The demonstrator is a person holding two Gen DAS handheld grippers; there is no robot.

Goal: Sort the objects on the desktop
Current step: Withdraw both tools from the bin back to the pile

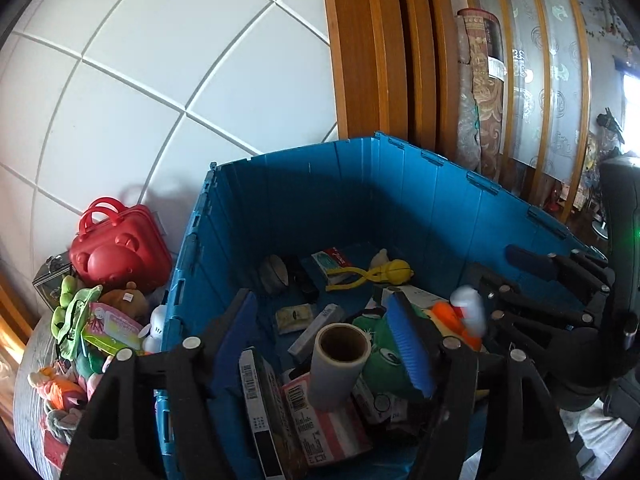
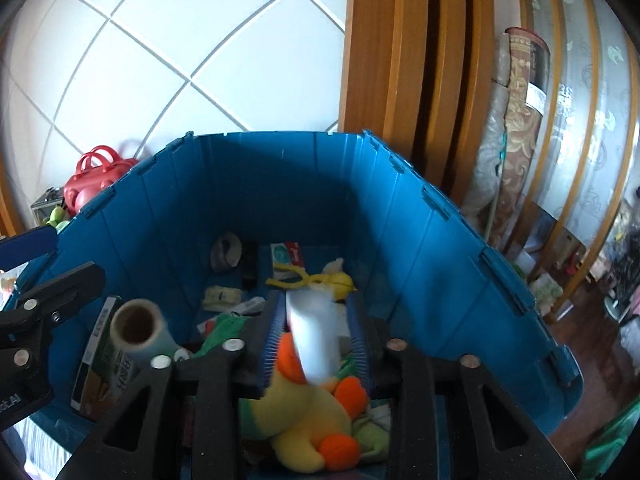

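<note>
A tall blue crate fills both views, with several toys, boxes and packets lying in it. My left gripper hangs open over its near side. A roll of film on a cardboard core rests between its blue pads without touching either. My right gripper is over the crate's right part, jaws apart. A white bottle, blurred, is loose between its pads above a yellow duck plush. In the right wrist view the left gripper shows at the left edge.
A red bear-shaped case and a heap of plush toys lie left of the crate against the white tiled wall. A rolled carpet leans on the wooden door frame behind it.
</note>
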